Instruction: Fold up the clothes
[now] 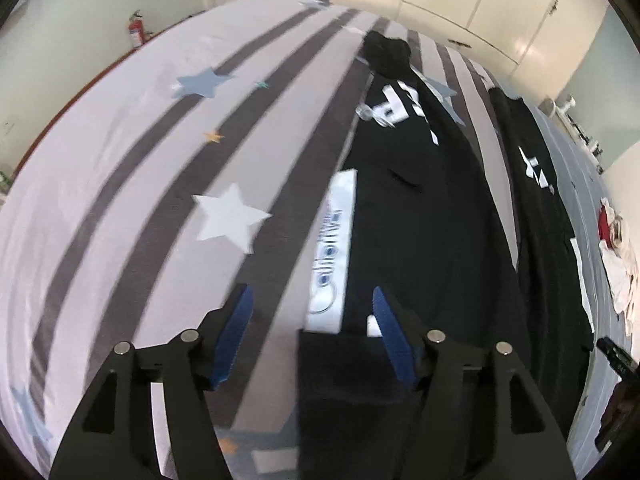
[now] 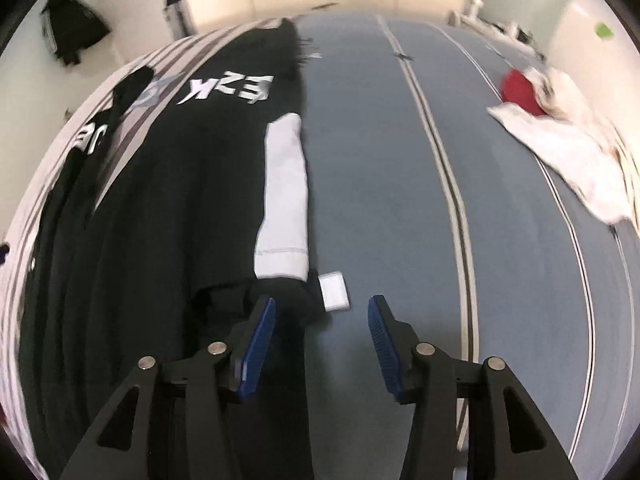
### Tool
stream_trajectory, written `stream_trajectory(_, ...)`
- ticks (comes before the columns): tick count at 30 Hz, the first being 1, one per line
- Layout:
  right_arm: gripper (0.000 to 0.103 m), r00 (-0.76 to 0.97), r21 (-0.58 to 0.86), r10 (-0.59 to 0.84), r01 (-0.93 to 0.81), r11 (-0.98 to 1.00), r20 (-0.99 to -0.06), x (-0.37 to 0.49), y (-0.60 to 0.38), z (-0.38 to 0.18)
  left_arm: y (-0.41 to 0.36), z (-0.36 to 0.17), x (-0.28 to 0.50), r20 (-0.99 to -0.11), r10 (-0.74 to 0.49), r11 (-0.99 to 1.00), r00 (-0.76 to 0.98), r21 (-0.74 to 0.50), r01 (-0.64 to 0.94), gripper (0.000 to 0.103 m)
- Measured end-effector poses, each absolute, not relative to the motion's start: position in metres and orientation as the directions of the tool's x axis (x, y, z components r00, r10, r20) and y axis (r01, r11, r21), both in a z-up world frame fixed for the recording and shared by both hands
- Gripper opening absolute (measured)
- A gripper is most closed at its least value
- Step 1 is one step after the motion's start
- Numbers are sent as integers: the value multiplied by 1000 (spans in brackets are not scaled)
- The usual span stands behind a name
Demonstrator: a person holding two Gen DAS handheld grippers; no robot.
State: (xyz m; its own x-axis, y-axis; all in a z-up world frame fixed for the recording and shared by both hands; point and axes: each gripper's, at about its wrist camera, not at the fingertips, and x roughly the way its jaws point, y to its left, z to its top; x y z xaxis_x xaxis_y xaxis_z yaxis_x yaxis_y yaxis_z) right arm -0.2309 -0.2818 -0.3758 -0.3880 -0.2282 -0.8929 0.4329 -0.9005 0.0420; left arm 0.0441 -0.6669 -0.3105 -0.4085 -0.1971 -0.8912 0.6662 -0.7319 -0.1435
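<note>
A black garment [image 1: 416, 216] with white lettering lies lengthwise on the bed, with a white panel [image 1: 334, 248] printed in blue along its left edge. My left gripper [image 1: 310, 320] hangs over that near edge, open, its blue pads [image 1: 236, 332] clear of the cloth. In the right wrist view the black garment [image 2: 172, 200] shows a white sleeve panel [image 2: 284, 192] and a small white tag [image 2: 334, 290] at its near corner. My right gripper [image 2: 322, 322] stands open just above that corner, pressing on nothing.
The bed has a grey-striped sheet with stars [image 1: 160, 168] on the left and a blue sheet [image 2: 380, 184] on the right. A pile of white and red clothes [image 2: 560, 128] lies at the far right. A wardrobe [image 1: 480, 4] stands behind the bed.
</note>
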Motion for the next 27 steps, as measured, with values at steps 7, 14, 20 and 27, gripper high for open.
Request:
stream_trajectory(7,48,-365,35,-179,368,-929,-914,-249,-286,-403,-679,-370,13,-942,-104,-773,-319,-126,622,63)
stream_trajectory(14,57,-347,71,-169,279,-958,-922,-248,-270,-417,-665,-359,12,-928,-84,-844,-363,-128,522,3)
stream_trajectory(20,57,-430,39,-139,234,-971,-892,-255,-242,-389,-643,-299,12,-879,-89,-859,-469,-171,483,3)
stream_trajectory(27,57,-467,-17,-68,175,-984,-882,-268,-174,-368,-581,-224,-22,-810,-24,-911,-587,-224,346,3)
